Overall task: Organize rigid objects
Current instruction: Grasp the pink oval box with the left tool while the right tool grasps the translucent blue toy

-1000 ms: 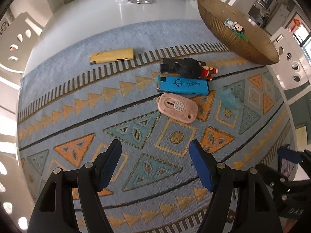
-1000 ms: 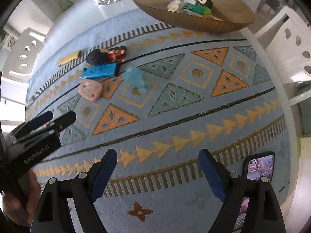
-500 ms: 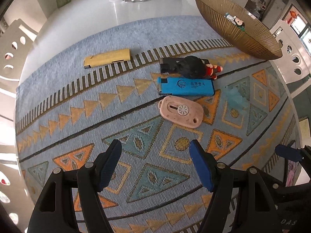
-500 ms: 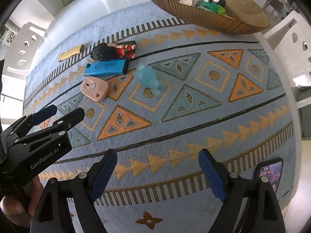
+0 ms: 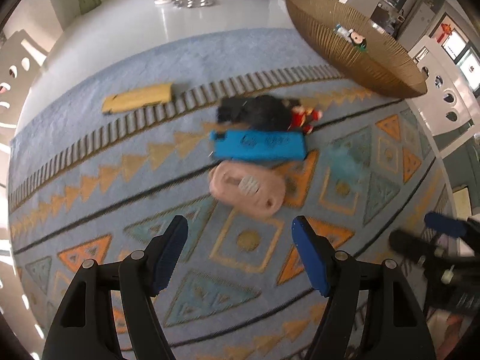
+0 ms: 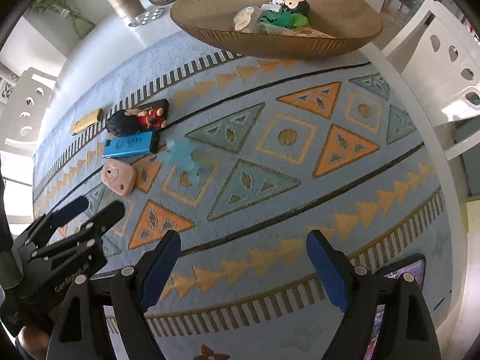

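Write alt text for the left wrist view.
The open left tool hovers above a patterned blue mat, aimed at a pink oval case. Beyond it lie a blue box, a doll and a yellow bar; a brown bowl stands far right.

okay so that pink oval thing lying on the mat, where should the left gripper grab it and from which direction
The pink oval piece lies flat on the mat, just ahead of the open left gripper. Probably best to come from above and close across its narrow width, one finger on each long edge near the middle. The blue box sits close against its far side, so that finger needs care, perhaps after nudging the piece clear.
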{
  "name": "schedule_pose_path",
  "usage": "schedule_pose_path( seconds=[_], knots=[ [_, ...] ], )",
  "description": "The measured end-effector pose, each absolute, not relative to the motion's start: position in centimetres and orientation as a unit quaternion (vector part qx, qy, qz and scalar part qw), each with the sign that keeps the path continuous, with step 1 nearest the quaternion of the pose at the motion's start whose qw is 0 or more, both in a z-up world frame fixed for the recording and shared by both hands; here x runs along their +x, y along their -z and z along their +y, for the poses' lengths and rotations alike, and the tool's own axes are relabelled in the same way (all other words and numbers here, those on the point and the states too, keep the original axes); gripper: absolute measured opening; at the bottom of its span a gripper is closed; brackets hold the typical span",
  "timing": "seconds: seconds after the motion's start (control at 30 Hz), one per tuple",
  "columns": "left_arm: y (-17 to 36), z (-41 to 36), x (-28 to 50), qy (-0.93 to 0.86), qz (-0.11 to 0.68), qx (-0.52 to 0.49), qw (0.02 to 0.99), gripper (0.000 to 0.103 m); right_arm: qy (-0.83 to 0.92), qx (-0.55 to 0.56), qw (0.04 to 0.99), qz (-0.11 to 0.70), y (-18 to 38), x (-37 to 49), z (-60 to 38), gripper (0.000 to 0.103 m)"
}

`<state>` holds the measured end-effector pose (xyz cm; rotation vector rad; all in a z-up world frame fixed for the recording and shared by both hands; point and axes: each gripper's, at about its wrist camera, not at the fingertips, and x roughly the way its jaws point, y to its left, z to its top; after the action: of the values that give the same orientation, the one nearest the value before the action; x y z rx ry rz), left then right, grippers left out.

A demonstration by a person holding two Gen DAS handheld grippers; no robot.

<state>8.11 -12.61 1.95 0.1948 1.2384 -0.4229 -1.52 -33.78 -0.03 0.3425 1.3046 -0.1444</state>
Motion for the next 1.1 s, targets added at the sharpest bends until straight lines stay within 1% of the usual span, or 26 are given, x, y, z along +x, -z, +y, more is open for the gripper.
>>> schedule_pose_path(
  seconds=[0.13,0.23,0.43,0.5,0.63,0.67,0.73,0.83,0.87,0.9,0.93,0.97,1.0,1.1],
  knots=[
    [-0.9,-14.4,9.5,0.167,0.569,0.117,0.797,0.070,0.066,0.155,0.778,0.605,0.4,-1.2,-33.4,0.085],
    [-0.6,-13.8,9.9,0.159,0.570,0.117,0.797,0.070,0.060,0.158,0.784,0.598,0.5,-0.7,-33.4,0.085],
    [-1.0,-7.7,10.4,0.117,0.587,0.102,0.794,0.072,0.022,0.143,0.800,0.582,0.3,2.0,-32.4,0.085],
    [-1.3,-5.3,11.0,0.098,0.595,0.085,0.793,0.069,0.011,0.124,0.804,0.581,0.4,3.1,-31.6,0.085],
    [-2.3,-4.3,12.0,0.124,0.596,0.048,0.792,0.069,0.005,0.091,0.806,0.584,1.5,5.2,-29.7,0.085],
    [-2.7,-4.5,12.2,0.134,0.593,0.048,0.793,0.070,0.006,0.087,0.807,0.585,1.8,5.8,-29.5,0.082],
    [-3.0,-5.7,12.8,0.143,0.582,0.066,0.798,0.070,0.006,0.076,0.807,0.586,2.3,6.5,-29.0,0.068],
    [-2.2,-7.7,13.9,0.156,0.584,0.096,0.791,0.070,0.018,0.057,0.804,0.592,3.2,7.5,-28.1,0.064],
    [-2.3,-8.3,13.9,0.161,0.574,0.116,0.794,0.068,0.022,0.045,0.810,0.585,3.1,7.7,-27.7,0.057],
    [-2.3,-8.8,13.7,0.170,0.567,0.133,0.795,0.061,0.018,0.043,0.813,0.580,3.1,7.8,-27.4,0.045],
    [-2.6,-9.3,13.6,0.184,0.558,0.147,0.795,0.055,0.017,0.042,0.815,0.577,3.0,7.9,-27.1,0.037],
    [-2.8,-9.5,13.4,0.193,0.558,0.152,0.793,0.042,0.016,0.041,0.818,0.573,2.8,7.9,-26.6,0.026],
    [-3.0,-9.9,13.3,0.199,0.557,0.159,0.791,0.039,0.017,0.039,0.819,0.572,2.7,7.8,-26.3,0.026],
    [-3.4,-10.9,11.9,0.196,0.542,0.191,0.795,0.038,0.014,0.050,0.821,0.568,2.4,7.0,-25.4,0.026]
  ],
)
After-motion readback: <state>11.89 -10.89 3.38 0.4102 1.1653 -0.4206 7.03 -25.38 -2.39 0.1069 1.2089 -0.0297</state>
